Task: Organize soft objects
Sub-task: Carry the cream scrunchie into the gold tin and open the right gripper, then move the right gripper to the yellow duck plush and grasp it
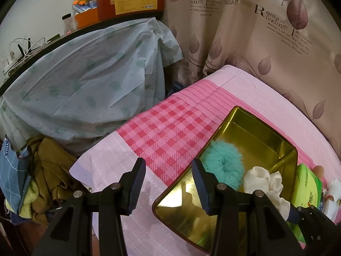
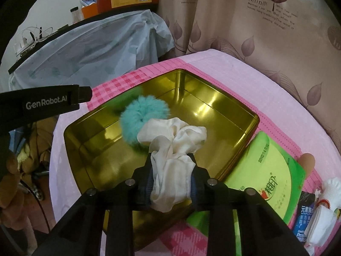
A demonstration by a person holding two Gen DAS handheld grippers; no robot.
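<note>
- A crumpled white cloth (image 2: pixel 170 164) is clamped between the fingers of the right hand-held gripper (image 2: pixel 171 183), held over the open gold tin (image 2: pixel 234 106).
- A fluffy teal scrunchie (image 2: pixel 138 113) lies inside the tin, just behind the cloth and touching it.
- The tin rests on a bed with a pink checked cover (image 1: pixel 170 128).
- The left hand-held gripper (image 1: pixel 168 183) hovers with its fingers apart and empty, one finger above the tin's near corner.
- A green tissue pack (image 2: pixel 266 170) lies just beside the tin on its right, with white socks (image 2: pixel 326 209) further right.
- A leaf-patterned curtain (image 2: pixel 266 49) hangs behind the bed.
</note>
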